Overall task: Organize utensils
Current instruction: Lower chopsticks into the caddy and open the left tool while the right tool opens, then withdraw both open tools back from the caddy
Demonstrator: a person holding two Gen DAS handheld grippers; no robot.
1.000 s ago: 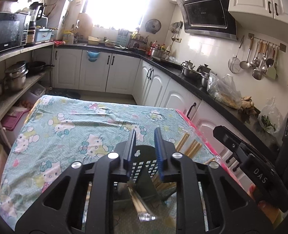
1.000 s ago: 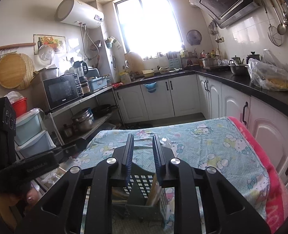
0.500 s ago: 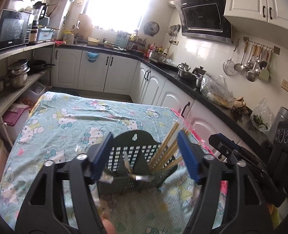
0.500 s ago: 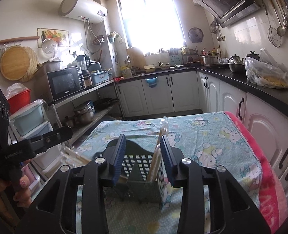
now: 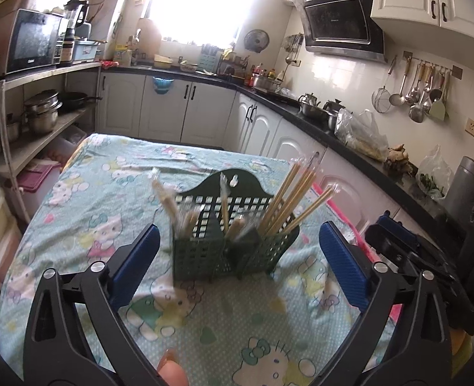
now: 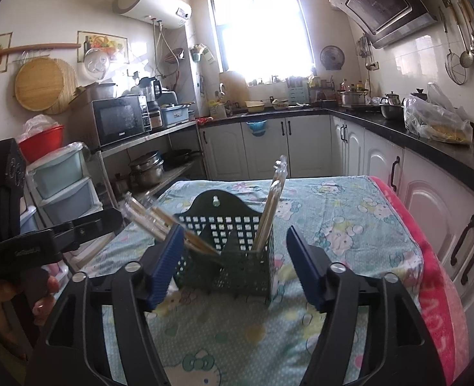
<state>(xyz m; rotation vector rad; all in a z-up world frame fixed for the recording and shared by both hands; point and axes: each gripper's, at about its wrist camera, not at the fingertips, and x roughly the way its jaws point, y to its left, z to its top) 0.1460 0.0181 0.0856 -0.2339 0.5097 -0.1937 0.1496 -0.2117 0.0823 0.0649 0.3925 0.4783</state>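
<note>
A table draped in a pale green cartoon-cat cloth (image 5: pixel 114 199) fills the middle of a narrow kitchen. On it, toward the near end, stands the dark green slotted utensil basket (image 5: pixel 227 244), upright, with a scalloped back panel and several compartments. Wrapped chopsticks (image 5: pixel 296 196) lean out of its right compartment in the left wrist view; others stand in the left and middle ones, blurred.

The left gripper (image 5: pixel 237 254) has its blue-padded jaws spread wide, having just been opening; the basket sits beyond and between them, untouched. The right gripper (image 6: pixel 233 257) has also just been opening and its jaws stand apart, with the basket (image 6: pixel 230 251) framed between them and no pad pressing on it. A fingertip (image 5: pixel 172 370) shows at the bottom edge of the left view.

Along the right wall runs a black countertop (image 5: pixel 349 128) over white cabinets (image 5: pixel 262 125), with pots and plastic bags on it, ladles (image 5: pixel 420 90) hanging on a rail, and a range hood (image 5: pixel 339 25) above. A bright window (image 6: pixel 262 29) closes the far end. To the left, open shelves hold a microwave (image 6: pixel 118 122), steel pots (image 6: pixel 147 170) and plastic drawers; a water heater (image 6: pixel 150 3) hangs high on the wall.
</note>
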